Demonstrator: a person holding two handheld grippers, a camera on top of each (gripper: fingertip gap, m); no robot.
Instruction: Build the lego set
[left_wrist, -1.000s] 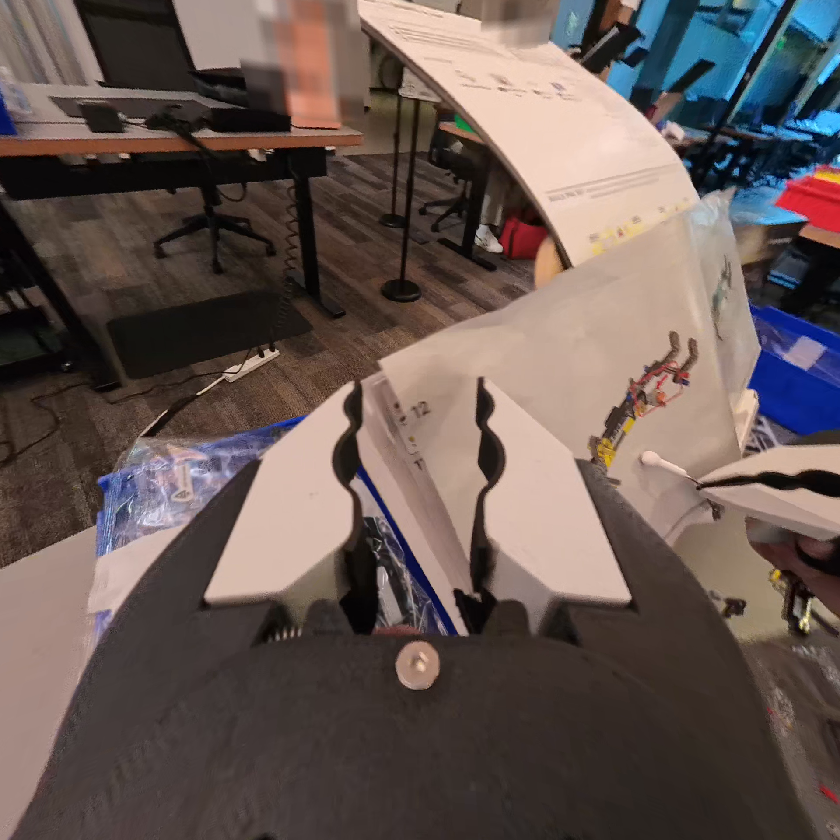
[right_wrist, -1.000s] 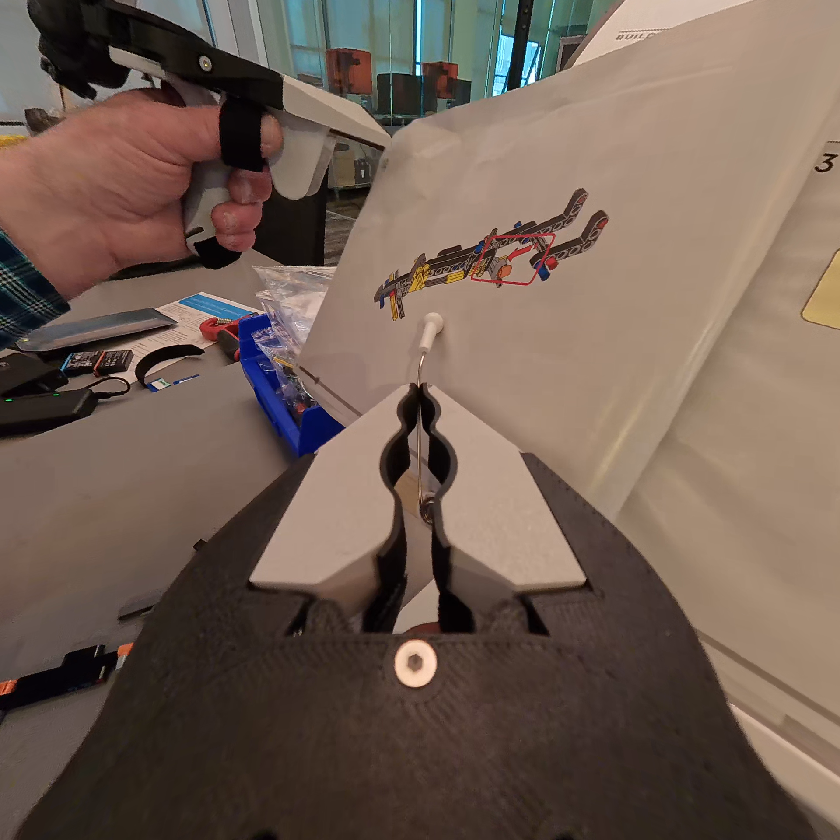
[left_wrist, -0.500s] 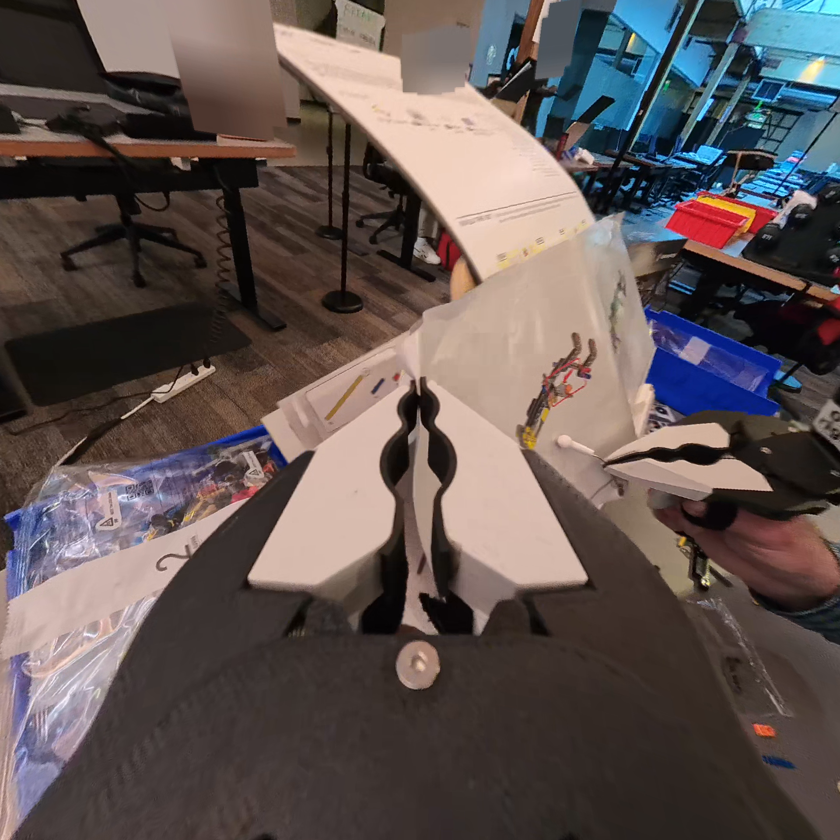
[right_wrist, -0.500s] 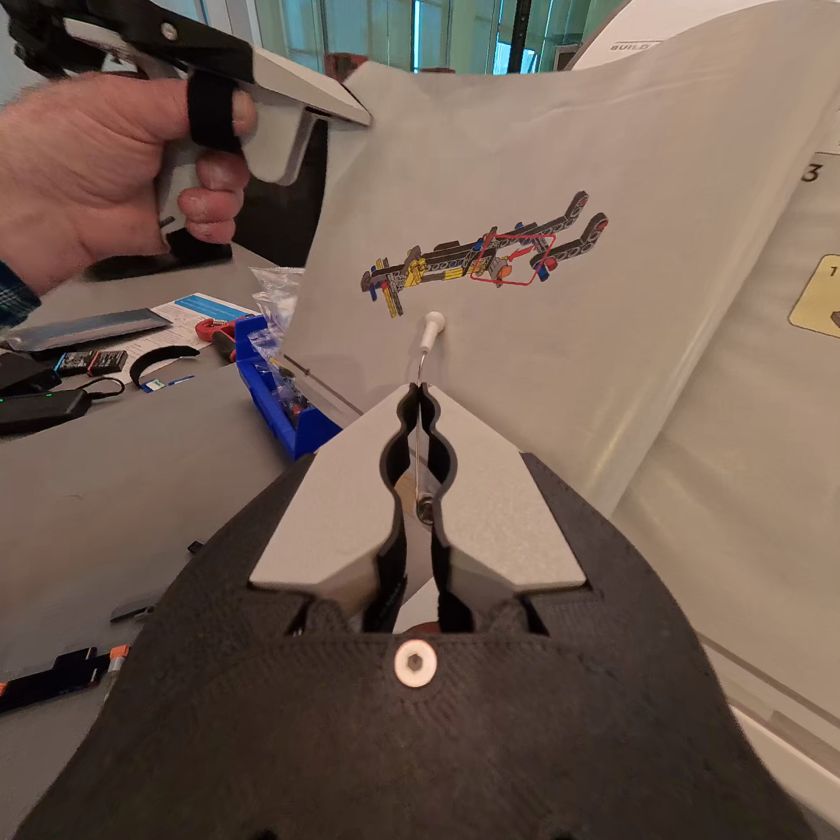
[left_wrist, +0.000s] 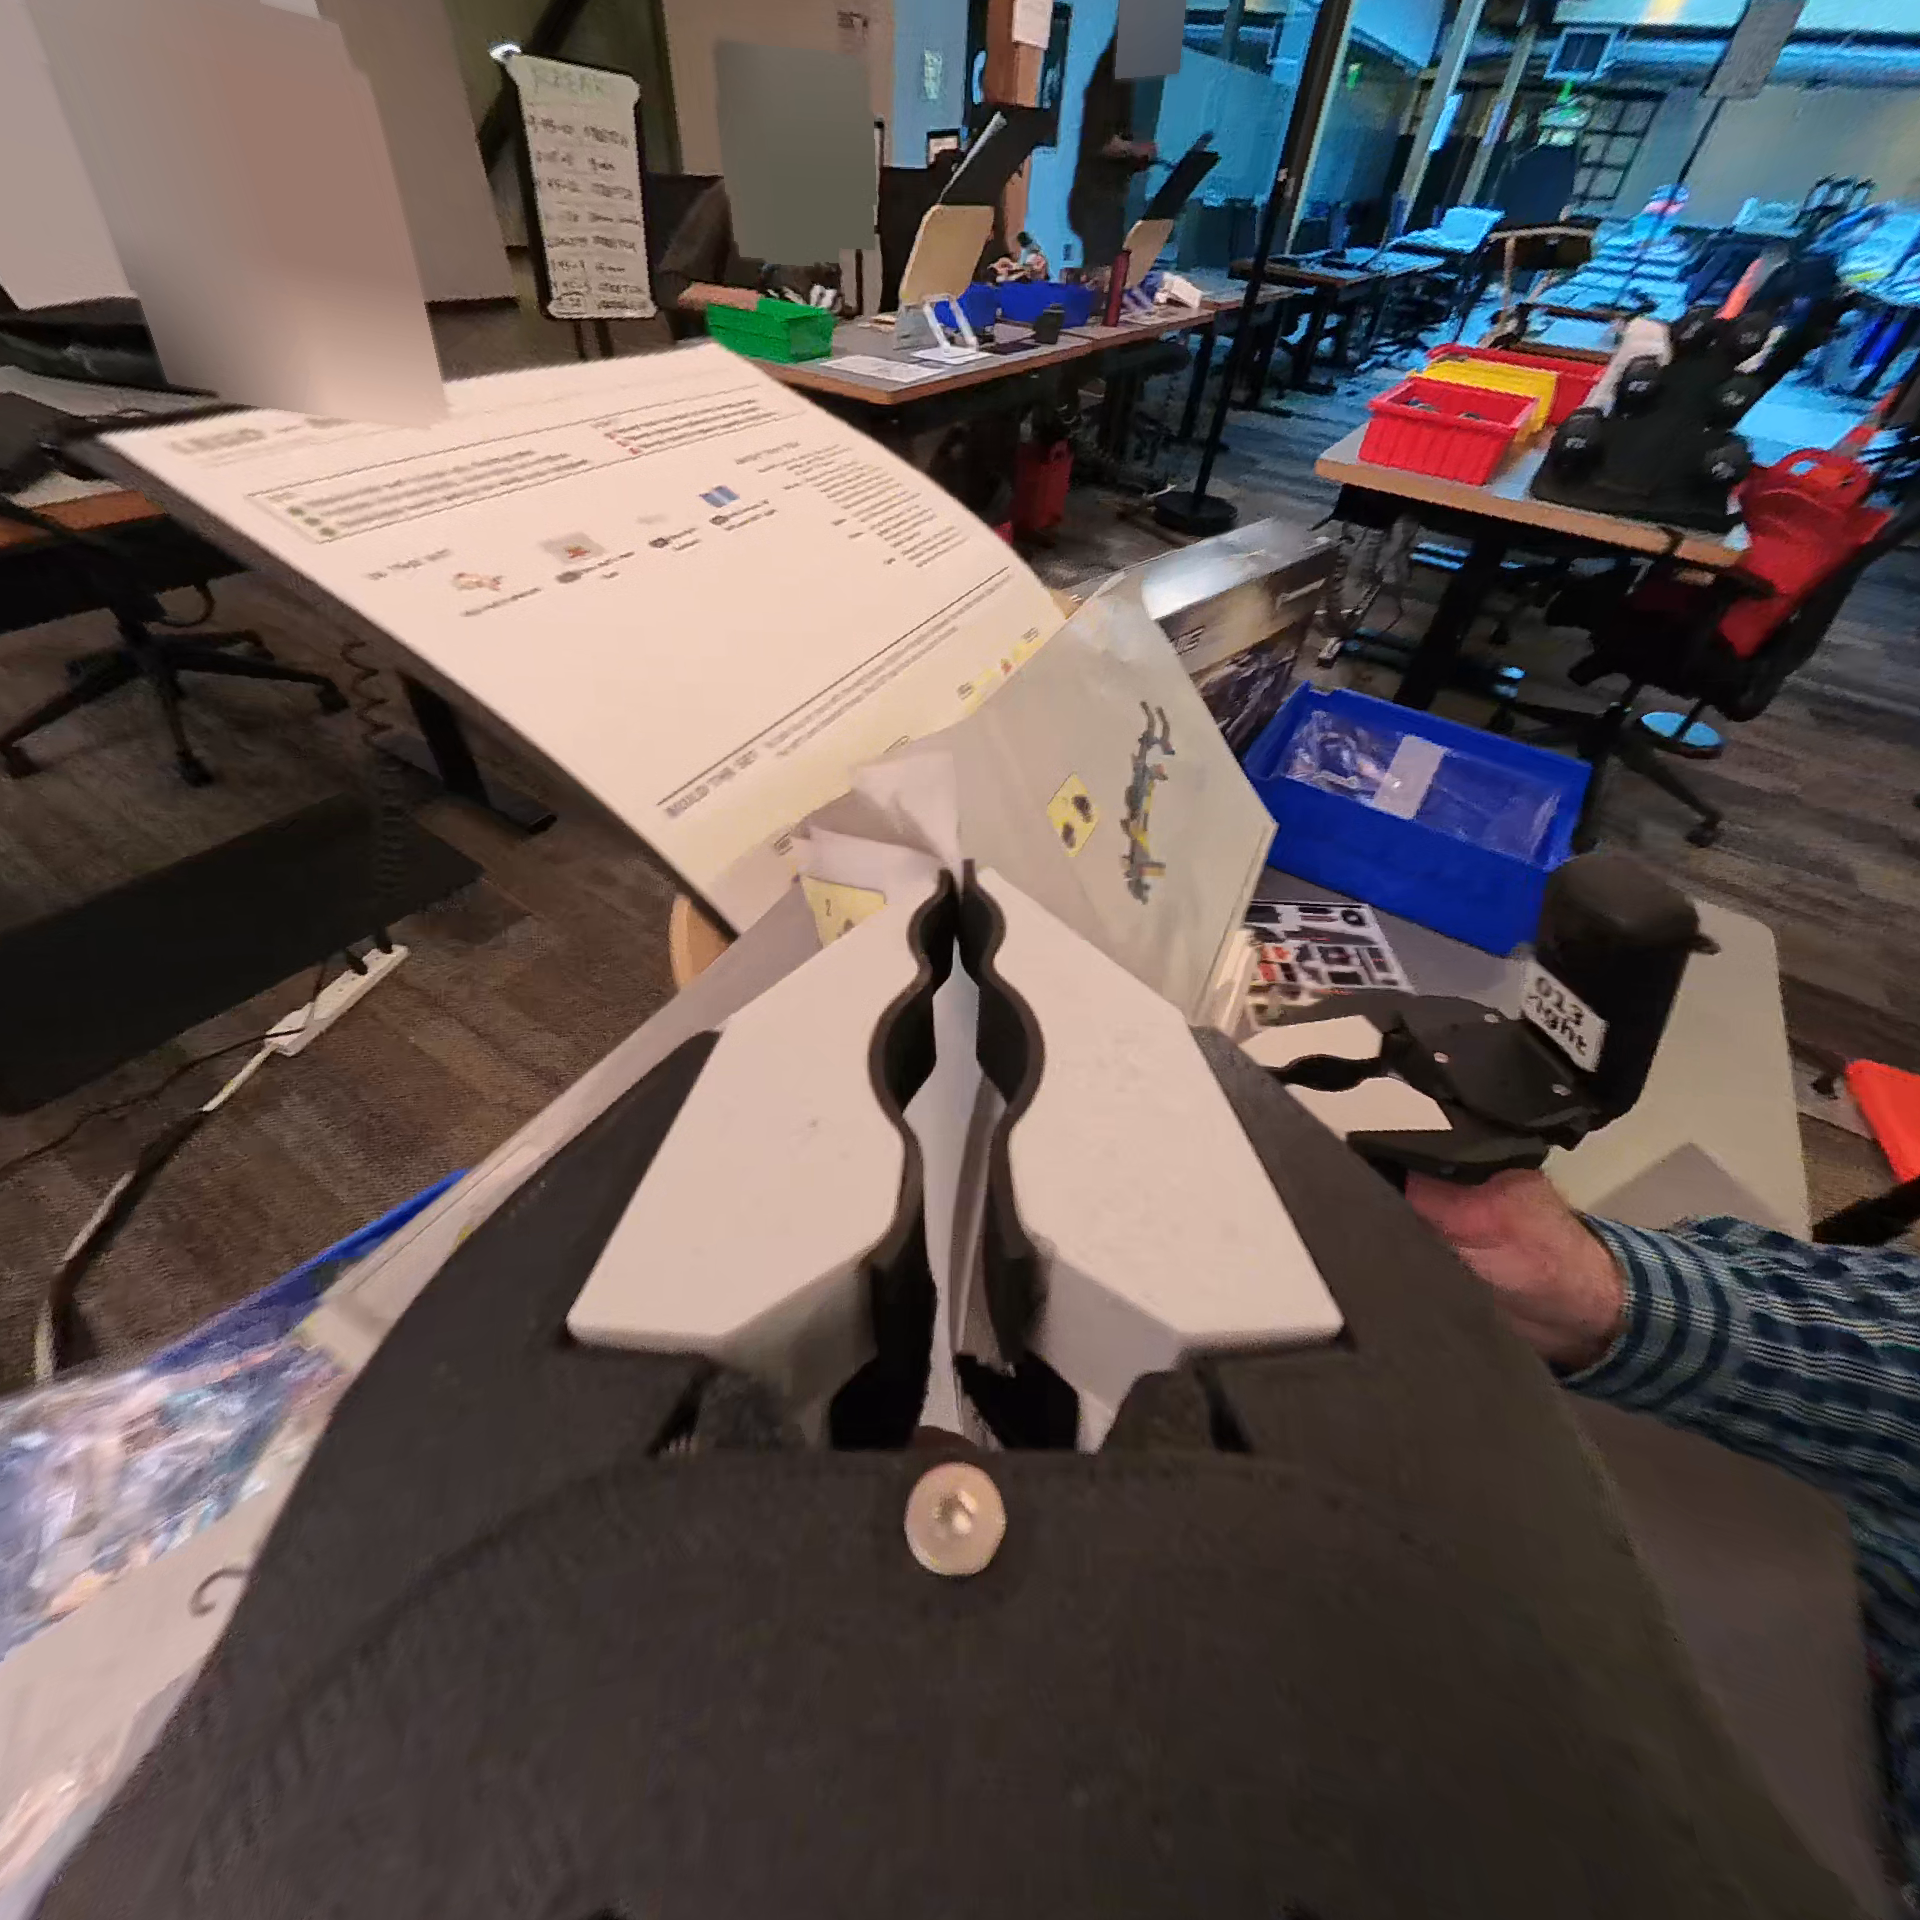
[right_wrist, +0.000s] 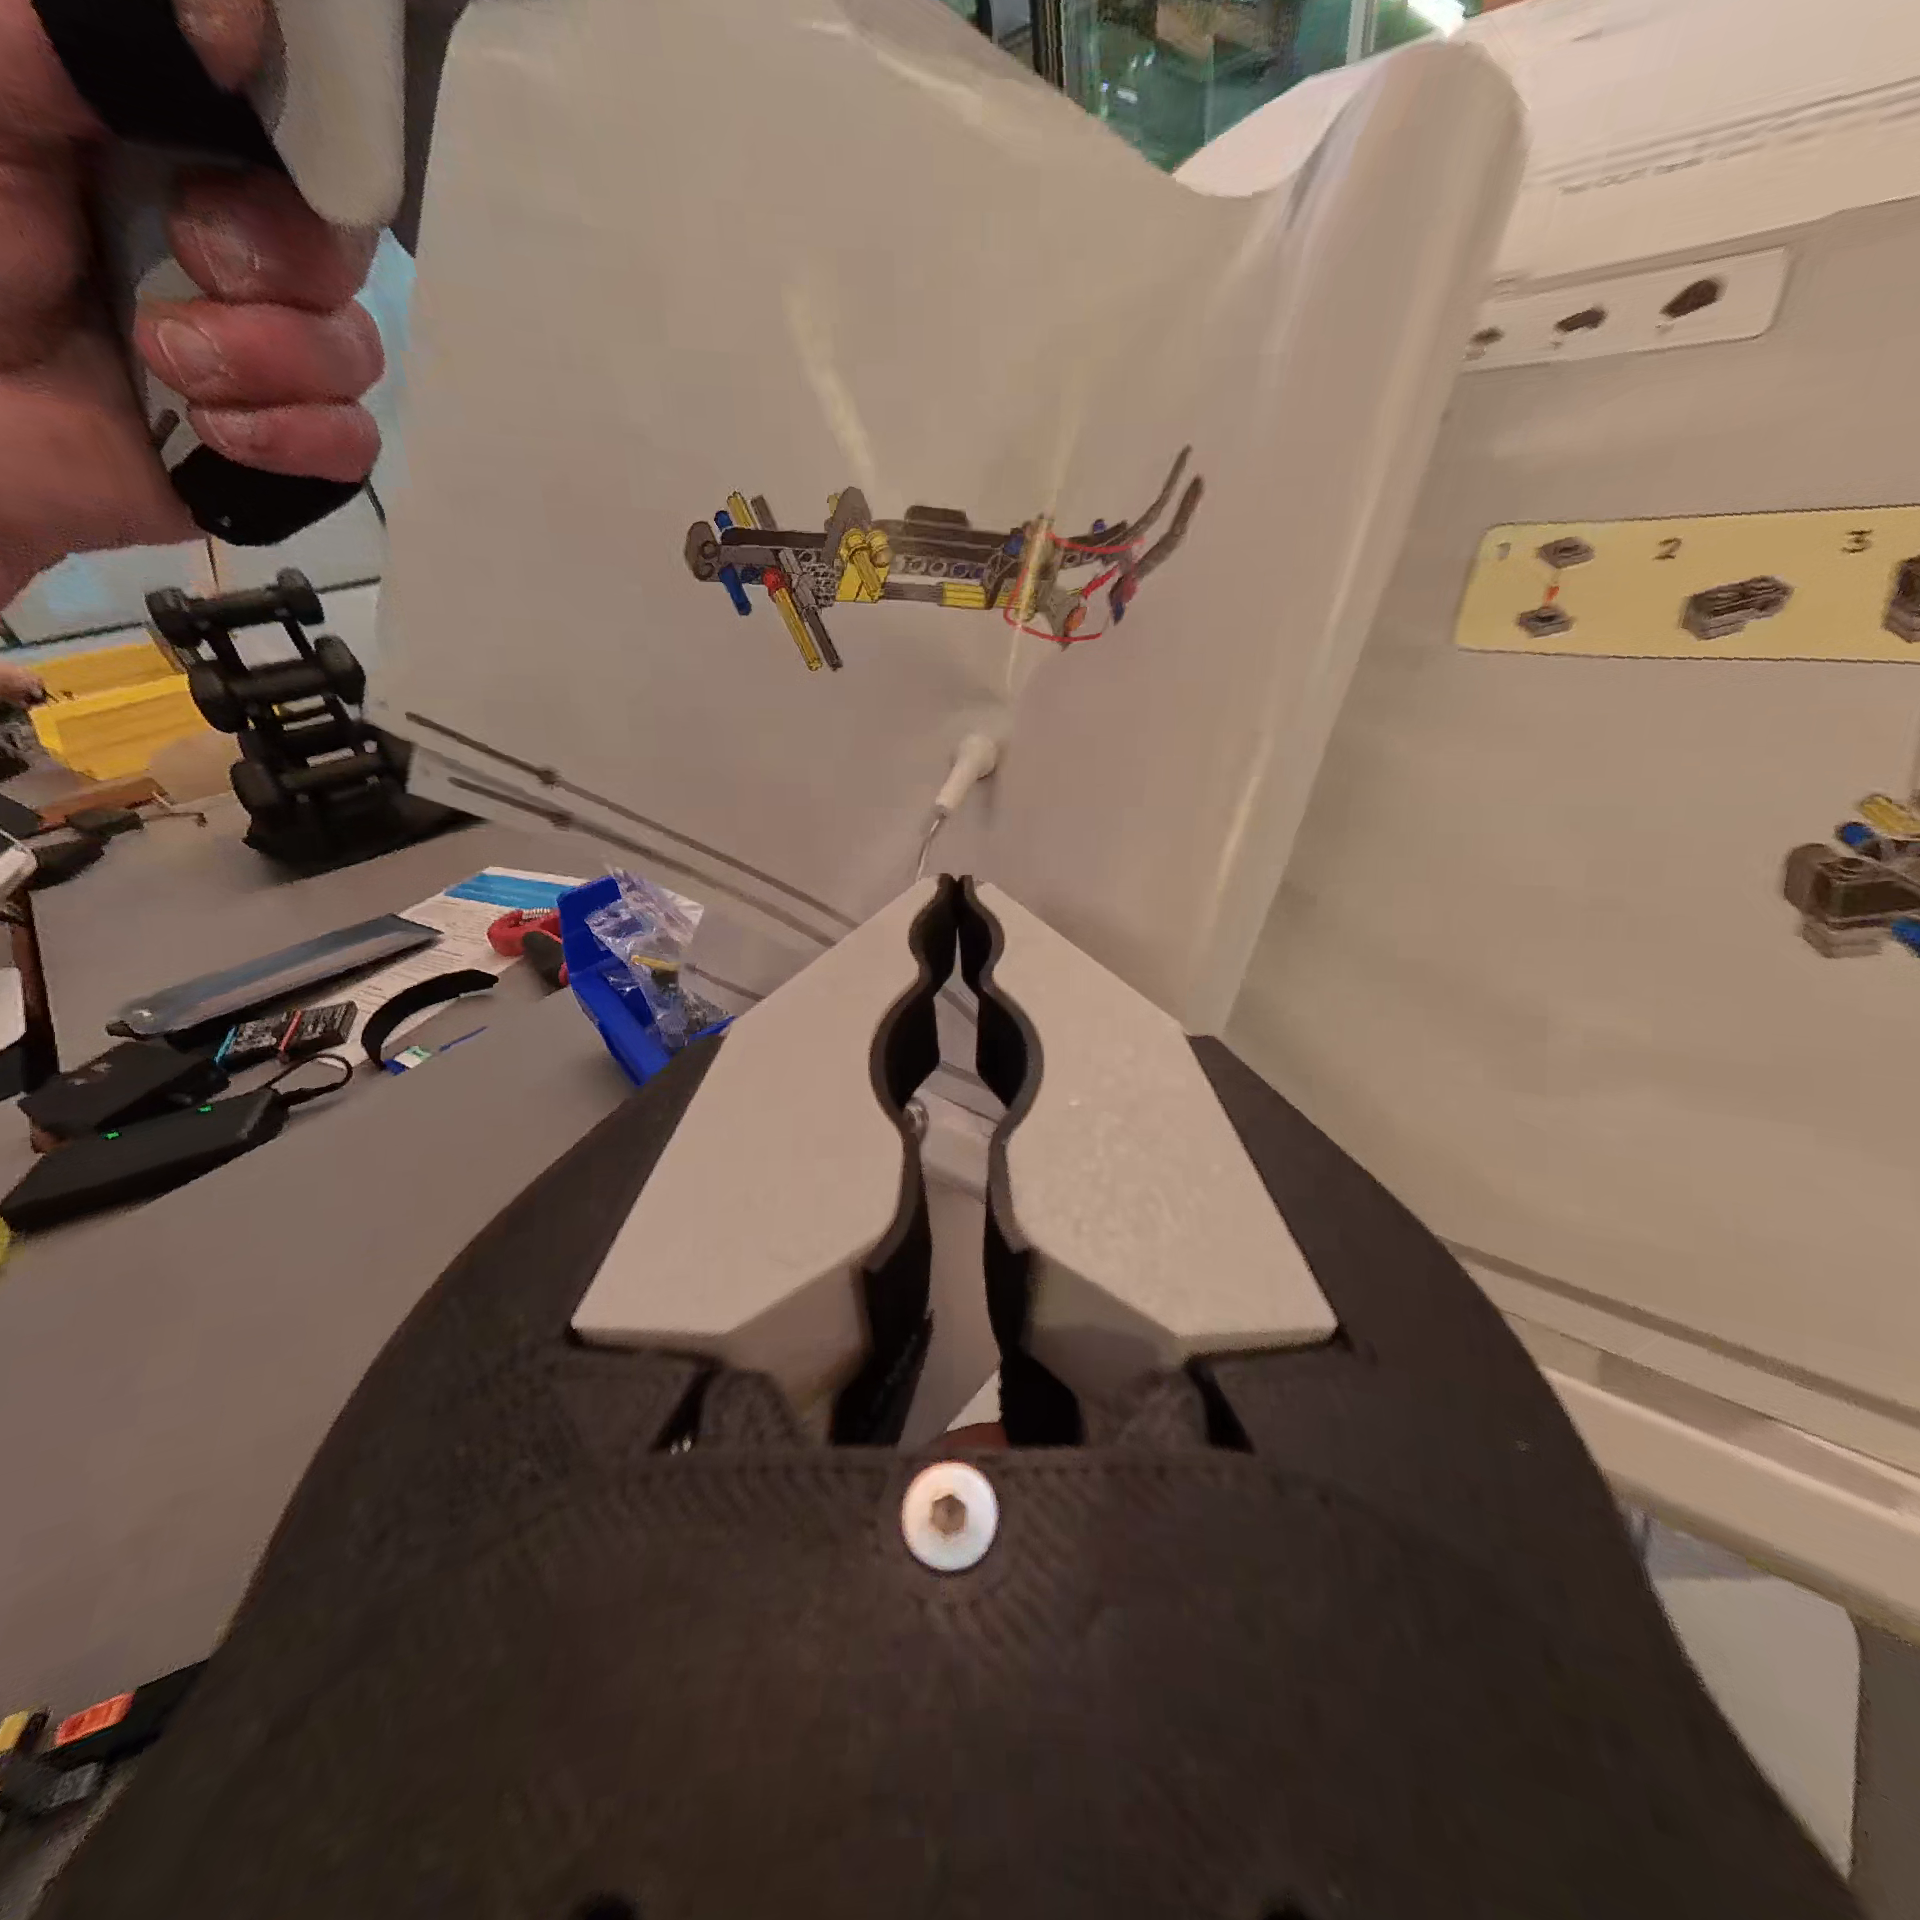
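Observation:
The instruction booklet (left_wrist: 623, 582) stands open on the grey table. My left gripper (left_wrist: 958, 896) is shut on the top edge of a few of its pages (left_wrist: 1122, 831) and holds them up, with paper showing between the jaws. In the right wrist view the lifted page (right_wrist: 831, 364) curves over, showing a drawing of the model. My right gripper (right_wrist: 956, 888) is shut on a thin metal stick with a white tip (right_wrist: 966, 764), and the tip touches that page. The open right-hand page (right_wrist: 1610, 935) lies beyond. A hand (right_wrist: 208, 343) holds the left gripper at the top left.
A blue bin with bagged parts (right_wrist: 623, 987) sits behind the page, and another blue bin (left_wrist: 1423, 810) is at the far right. A sticker sheet (left_wrist: 1320, 951), bags of parts (left_wrist: 135, 1455), black devices (right_wrist: 135, 1143) and a dark wheeled model (right_wrist: 281, 707) lie around. My right fingertips sit around 20 centimeters from my left ones.
My left gripper shut on the page edge, then carried it up and over, so the page now bends. My right gripper stayed shut on the stick, its tip against the page.

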